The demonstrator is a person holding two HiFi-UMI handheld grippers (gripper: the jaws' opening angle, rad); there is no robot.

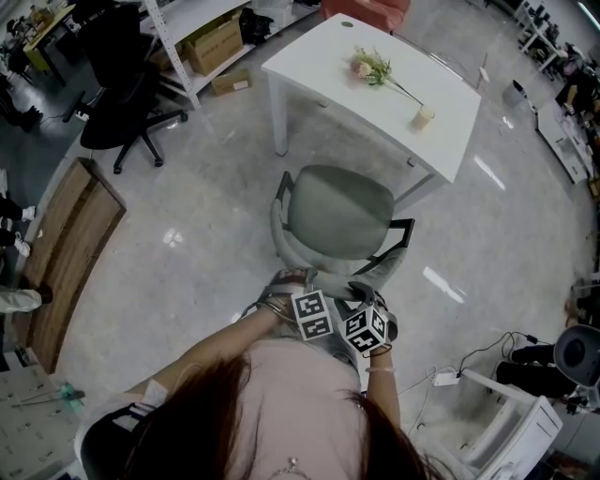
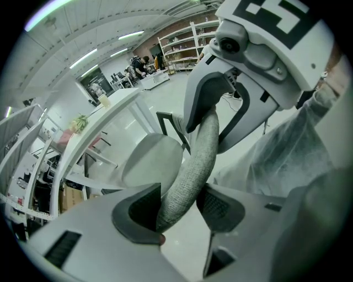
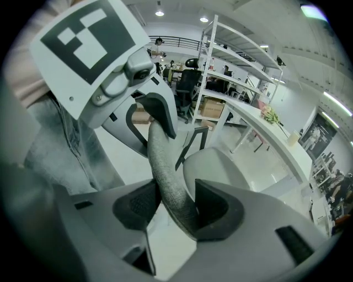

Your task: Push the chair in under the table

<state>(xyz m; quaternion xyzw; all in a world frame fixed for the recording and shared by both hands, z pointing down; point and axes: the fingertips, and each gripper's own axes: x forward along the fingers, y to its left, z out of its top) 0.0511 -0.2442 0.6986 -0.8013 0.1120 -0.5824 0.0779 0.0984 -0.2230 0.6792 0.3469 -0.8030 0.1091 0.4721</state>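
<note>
Left gripper [image 2: 176, 212] and right gripper [image 3: 172, 208] are each clamped on the backrest rim [image 2: 194, 162] of the chair [image 1: 339, 214], which stands at 6 o'clock of the table [image 1: 309, 58] with its seat fully exposed, so the push itself appears wholly outstanding.

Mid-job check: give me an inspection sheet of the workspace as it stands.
Surface: glossy pale floor; white table.
Job's things: grey chair stands short of the table, not under it.
Clutter: flowers and a cup on the table.
Tools: left tool and right tool each clamp the chair's back rim.
Cables: leads on the floor at right.
Surroundings: black office chair, shelves, wooden board.
</note>
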